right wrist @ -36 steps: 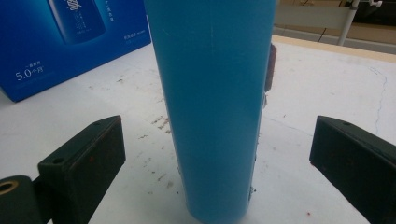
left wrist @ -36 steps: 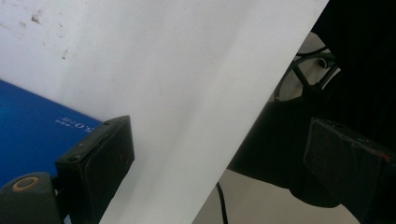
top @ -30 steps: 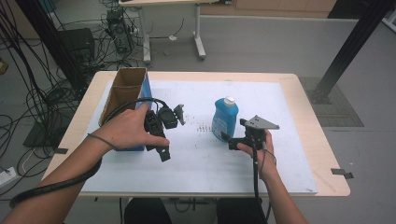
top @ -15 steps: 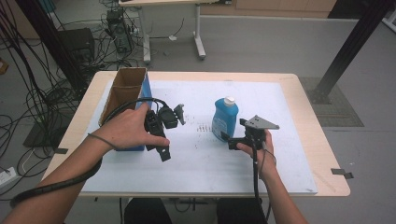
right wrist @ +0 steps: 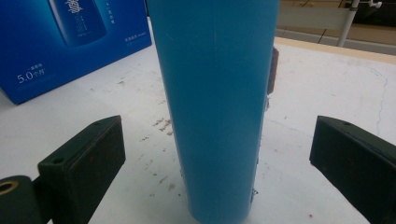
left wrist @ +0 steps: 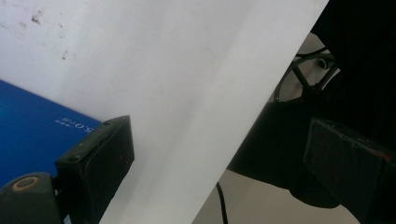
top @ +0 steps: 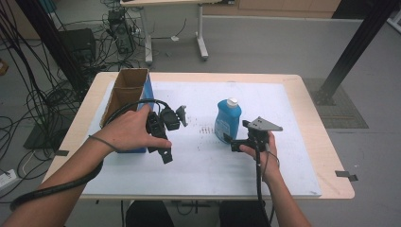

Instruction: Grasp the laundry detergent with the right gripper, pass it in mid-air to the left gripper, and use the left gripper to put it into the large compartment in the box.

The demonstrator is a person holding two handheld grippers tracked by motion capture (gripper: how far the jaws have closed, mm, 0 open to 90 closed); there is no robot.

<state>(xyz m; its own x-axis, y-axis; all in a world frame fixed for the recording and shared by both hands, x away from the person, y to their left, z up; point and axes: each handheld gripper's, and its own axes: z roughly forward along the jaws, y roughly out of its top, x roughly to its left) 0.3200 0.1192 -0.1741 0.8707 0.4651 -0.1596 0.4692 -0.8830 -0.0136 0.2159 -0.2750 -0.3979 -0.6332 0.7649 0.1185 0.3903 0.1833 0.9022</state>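
Observation:
A blue bottle point(top: 228, 120) with a white cap stands upright near the middle of the white mat point(top: 208, 161). My right gripper point(top: 237, 136) sits just to its right, low by its base. In the right gripper view the bottle point(right wrist: 215, 102) stands between the wide-open jaws of the right gripper point(right wrist: 215, 161), with a gap on each side. My left gripper point(top: 168, 135) is held above the mat beside an open-topped blue carton point(top: 126, 97). In the left gripper view its jaws are wide apart, the left gripper point(left wrist: 219, 158) holds nothing, and the carton's blue side point(left wrist: 32, 121) is at the left.
The carton point(right wrist: 70, 42) lies behind and left of the bottle in the right gripper view. The mat's near edge point(left wrist: 261, 107) crosses the left gripper view, with dark space beyond it. A black cable point(top: 52, 189) trails along the left forearm. Tangled cables point(top: 33, 99) lie on the floor to the left.

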